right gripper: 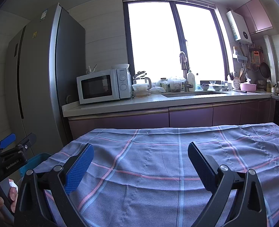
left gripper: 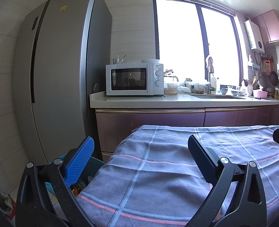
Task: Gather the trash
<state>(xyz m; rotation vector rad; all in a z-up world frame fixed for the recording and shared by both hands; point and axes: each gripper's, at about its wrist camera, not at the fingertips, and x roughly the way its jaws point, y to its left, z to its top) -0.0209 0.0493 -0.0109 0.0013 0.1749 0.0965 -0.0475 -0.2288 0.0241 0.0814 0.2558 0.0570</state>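
My left gripper (left gripper: pixel 140 147) is open and empty, held over the left end of a table with a purple checked cloth (left gripper: pixel 177 170). A teal bin (left gripper: pixel 86 177) stands on the floor beside the table's left edge, under my left finger, with scraps of trash inside. My right gripper (right gripper: pixel 140 157) is open and empty over the cloth (right gripper: pixel 158 160). The left gripper also shows at the far left of the right wrist view (right gripper: pixel 16 141), above the bin (right gripper: pixel 35 160). No loose trash shows on the cloth.
A tall grey fridge (left gripper: pixel 60 75) stands left. A counter (left gripper: pixel 158 100) behind the table holds a white microwave (left gripper: pixel 133 79), jars, bowls and a sink (left gripper: pixel 215 96). A bag of rubbish (left gripper: pixel 5 202) lies on the floor at lower left.
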